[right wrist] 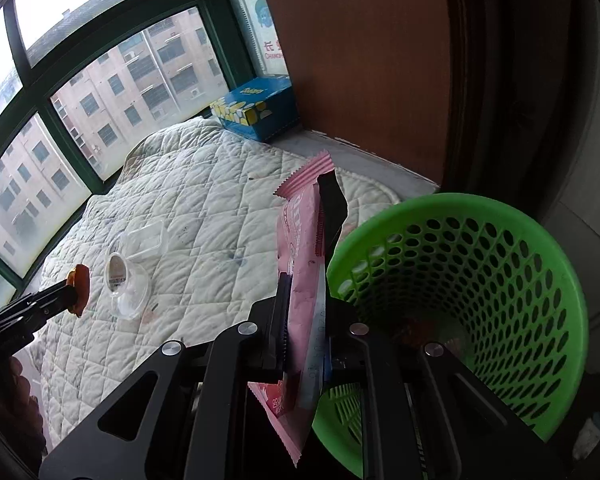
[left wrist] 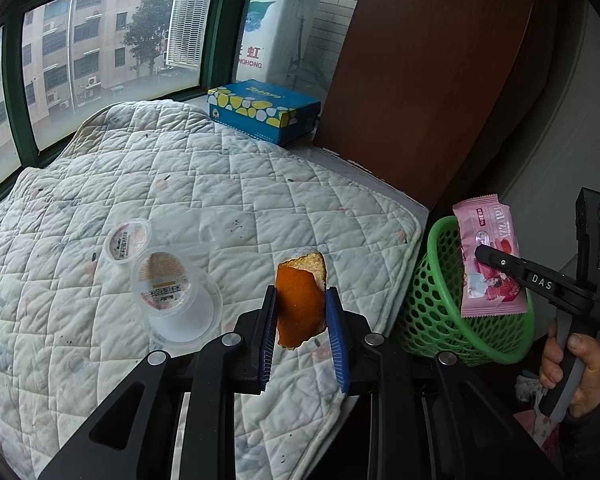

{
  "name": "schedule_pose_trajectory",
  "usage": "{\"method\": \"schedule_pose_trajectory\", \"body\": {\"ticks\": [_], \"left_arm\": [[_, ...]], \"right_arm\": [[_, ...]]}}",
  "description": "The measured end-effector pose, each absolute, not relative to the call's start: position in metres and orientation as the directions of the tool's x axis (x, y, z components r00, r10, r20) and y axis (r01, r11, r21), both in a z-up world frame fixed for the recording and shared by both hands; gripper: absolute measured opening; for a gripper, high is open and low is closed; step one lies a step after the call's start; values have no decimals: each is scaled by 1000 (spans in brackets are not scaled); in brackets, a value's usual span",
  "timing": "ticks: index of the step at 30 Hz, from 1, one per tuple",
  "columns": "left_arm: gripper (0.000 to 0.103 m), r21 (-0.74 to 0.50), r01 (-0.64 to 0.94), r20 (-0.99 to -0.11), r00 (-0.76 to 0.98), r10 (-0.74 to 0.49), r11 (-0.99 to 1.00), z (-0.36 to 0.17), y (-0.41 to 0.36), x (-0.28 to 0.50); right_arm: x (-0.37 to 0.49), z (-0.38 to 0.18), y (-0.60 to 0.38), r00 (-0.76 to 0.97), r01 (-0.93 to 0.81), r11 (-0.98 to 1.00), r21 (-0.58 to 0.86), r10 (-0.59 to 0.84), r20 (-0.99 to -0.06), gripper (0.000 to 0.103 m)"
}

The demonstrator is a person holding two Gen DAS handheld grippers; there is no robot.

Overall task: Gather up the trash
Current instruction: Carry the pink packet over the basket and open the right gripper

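Observation:
My left gripper (left wrist: 301,304) is shut on an orange peel (left wrist: 300,300) and holds it above the quilted pad (left wrist: 140,184); it also shows in the right wrist view (right wrist: 74,294) with the peel (right wrist: 80,290). My right gripper (right wrist: 306,280) is shut on a pink snack wrapper (right wrist: 300,264), held upright beside the rim of the green perforated basket (right wrist: 480,280). In the left wrist view the wrapper (left wrist: 488,256) hangs over the basket (left wrist: 432,292). A clear plastic cup (left wrist: 176,296) lies on its side on the pad, with a small lidded cup (left wrist: 126,238) beside it.
A blue tissue box (left wrist: 262,110) stands on the sill at the back. A brown wooden panel (left wrist: 440,80) rises behind the basket. Green-framed windows (left wrist: 112,52) line the far side. A clear plastic tray (right wrist: 146,240) lies on the pad.

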State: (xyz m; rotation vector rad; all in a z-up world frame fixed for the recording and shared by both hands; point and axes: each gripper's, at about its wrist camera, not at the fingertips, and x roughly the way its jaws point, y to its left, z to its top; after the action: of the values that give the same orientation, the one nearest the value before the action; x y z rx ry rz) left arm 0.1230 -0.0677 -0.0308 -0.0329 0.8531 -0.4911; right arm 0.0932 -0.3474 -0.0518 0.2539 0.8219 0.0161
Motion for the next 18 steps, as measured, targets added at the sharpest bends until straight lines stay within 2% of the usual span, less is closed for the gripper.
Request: {"method": "schedule_pose_trajectory", "body": {"ticks": [9, 10, 12, 13, 14, 18], "left_arm": [[24, -224, 509, -688, 522, -505, 831, -6, -135, 122], [24, -224, 520, -686, 516, -513, 824, -3, -143, 122], [24, -219, 543, -683, 508, -525, 811, -1, -158, 122], [24, -217, 553, -683, 502, -530, 804, 0, -165, 122], [24, -216, 563, -684, 496, -535, 798, 1, -171, 122], [24, -219, 598, -692, 462, -555, 771, -1, -198, 122]], "right_arm": [[65, -55, -398, 673, 187, 965, 182, 9, -740, 16], [63, -55, -404, 672, 199, 963, 180, 0, -741, 18], [59, -56, -414, 671, 221, 958, 182, -13, -741, 32], [56, -56, -419, 673, 232, 956, 181, -23, -739, 43], [53, -55, -423, 677, 243, 953, 179, -34, -735, 46], [40, -52, -438, 687, 270, 942, 200, -43, -726, 47]]}}
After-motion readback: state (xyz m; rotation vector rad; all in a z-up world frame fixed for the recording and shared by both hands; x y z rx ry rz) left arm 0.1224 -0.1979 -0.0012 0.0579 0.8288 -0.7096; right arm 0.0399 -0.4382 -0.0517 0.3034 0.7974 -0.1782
